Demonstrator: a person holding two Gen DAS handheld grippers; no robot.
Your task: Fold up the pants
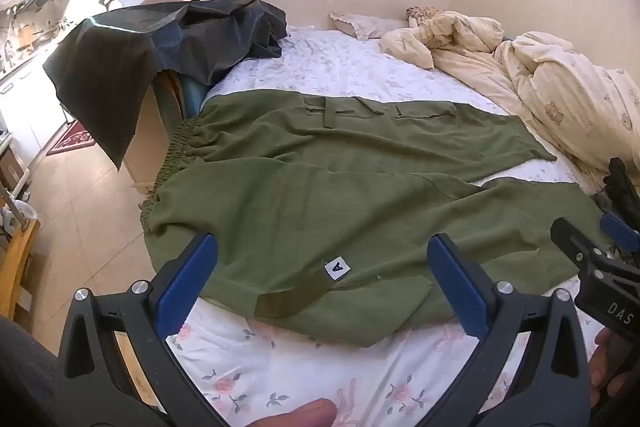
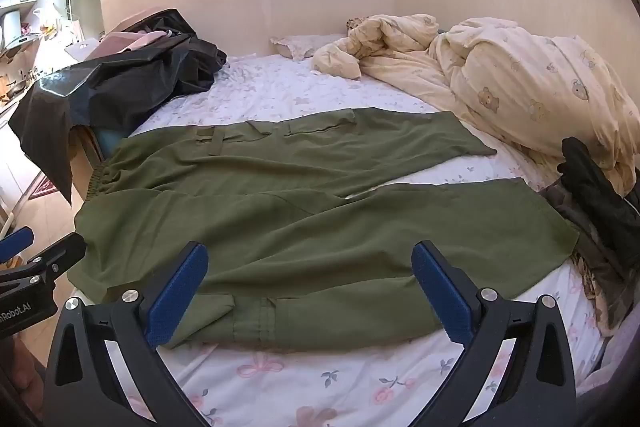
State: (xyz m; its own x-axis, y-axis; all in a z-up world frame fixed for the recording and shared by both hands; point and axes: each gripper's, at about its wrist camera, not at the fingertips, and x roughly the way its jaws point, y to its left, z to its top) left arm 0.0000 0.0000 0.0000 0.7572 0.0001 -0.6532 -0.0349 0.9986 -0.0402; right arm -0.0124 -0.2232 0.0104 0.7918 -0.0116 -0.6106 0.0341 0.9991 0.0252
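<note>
While the pants (image 1: 340, 187) lie spread flat across the bed (image 1: 320, 367), waistband at the left edge and both legs running right, we hold the left gripper (image 1: 322, 283) and right gripper (image 2: 310, 291) above the near hem, jaws wide apart, gripping nothing. A quilt (image 2: 520, 87) is bunched far right.

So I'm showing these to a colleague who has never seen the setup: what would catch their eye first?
First the olive green pants, spread flat across the near half of the floral bedsheet, waistband at the left edge, legs running right. Framing them, each tool's blue pads stand wide apart with nothing between: left tool, right tool. Behind, a rumpled cream quilt fills the far right and dark fabric drapes at the far left.
</note>
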